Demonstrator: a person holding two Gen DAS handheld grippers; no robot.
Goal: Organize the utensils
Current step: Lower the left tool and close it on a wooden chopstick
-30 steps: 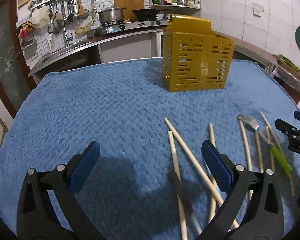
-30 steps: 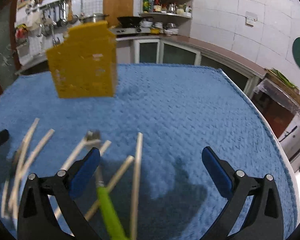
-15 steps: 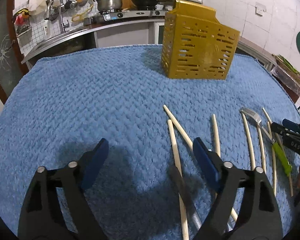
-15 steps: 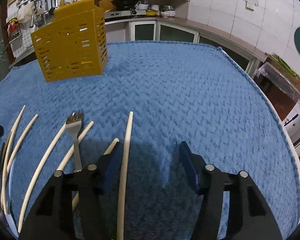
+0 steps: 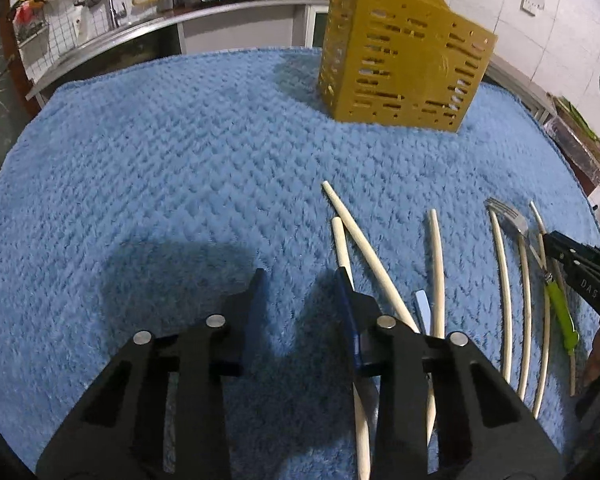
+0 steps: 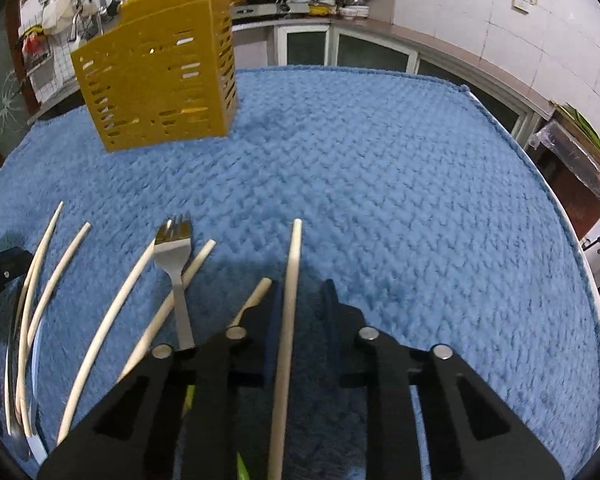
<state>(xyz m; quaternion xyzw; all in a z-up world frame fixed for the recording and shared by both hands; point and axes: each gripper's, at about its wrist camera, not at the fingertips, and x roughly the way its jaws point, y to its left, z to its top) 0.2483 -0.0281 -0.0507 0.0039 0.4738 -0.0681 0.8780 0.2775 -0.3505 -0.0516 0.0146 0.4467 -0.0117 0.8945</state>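
I am in the pick-up step. The right gripper point(image 6: 300, 292) is closing, with one chopstick point(image 6: 291, 276) lying between its jaws; the pads do not yet press on it. The left gripper point(image 5: 300, 280) is also closing, over bare blue cloth; its right finger sits against the end of another chopstick point(image 5: 342, 246), so nothing is between its jaws. The fork point(image 6: 176, 252) and remaining chopsticks lie loose on the bench point(image 6: 420, 184). The yellow holder point(image 6: 160, 76) stands upright at the far side, well apart. Next: finish the pinch, lift level, carry to the holder; the left gripper likely needs re-centring first.
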